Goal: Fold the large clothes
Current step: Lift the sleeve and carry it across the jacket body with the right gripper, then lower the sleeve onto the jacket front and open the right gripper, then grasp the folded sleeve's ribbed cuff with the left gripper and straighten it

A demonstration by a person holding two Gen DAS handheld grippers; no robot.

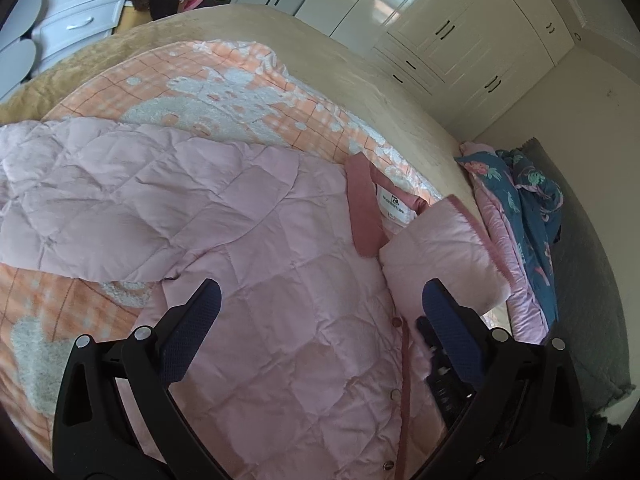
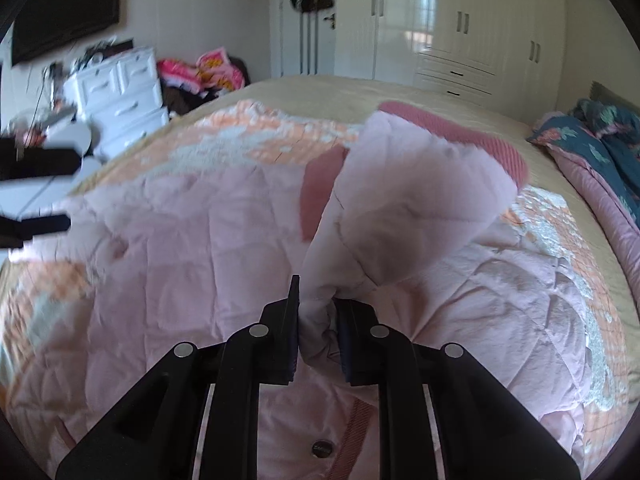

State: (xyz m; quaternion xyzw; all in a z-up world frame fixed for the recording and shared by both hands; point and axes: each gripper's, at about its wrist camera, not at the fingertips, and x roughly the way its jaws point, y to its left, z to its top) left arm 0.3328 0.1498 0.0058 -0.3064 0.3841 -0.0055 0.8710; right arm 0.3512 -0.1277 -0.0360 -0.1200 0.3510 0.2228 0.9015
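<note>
A pale pink quilted jacket (image 1: pixel 248 216) with a dusty-rose collar (image 1: pixel 362 208) and a white label lies spread on an orange-and-white blanket (image 1: pixel 224 80) on the bed. My left gripper (image 1: pixel 320 286) hovers open over the jacket's front near the snap buttons, with nothing between its blue pads (image 1: pixel 192 328). My right gripper (image 2: pixel 318 298) is shut on a bunched part of the jacket (image 2: pixel 400 200). That flap is lifted and folded toward the middle, with the collar (image 2: pixel 460 136) showing behind it. In the left wrist view the right gripper (image 1: pixel 438 364) appears dark beside the raised flap (image 1: pixel 440 248).
Blue floral bedding (image 1: pixel 524 208) with a pink edge lies at the head of the bed. White wardrobes (image 2: pixel 460 28) line the far wall. Beyond the bed's far side stand a white dresser (image 2: pixel 124 88) and a heap of bright clothes (image 2: pixel 204 72).
</note>
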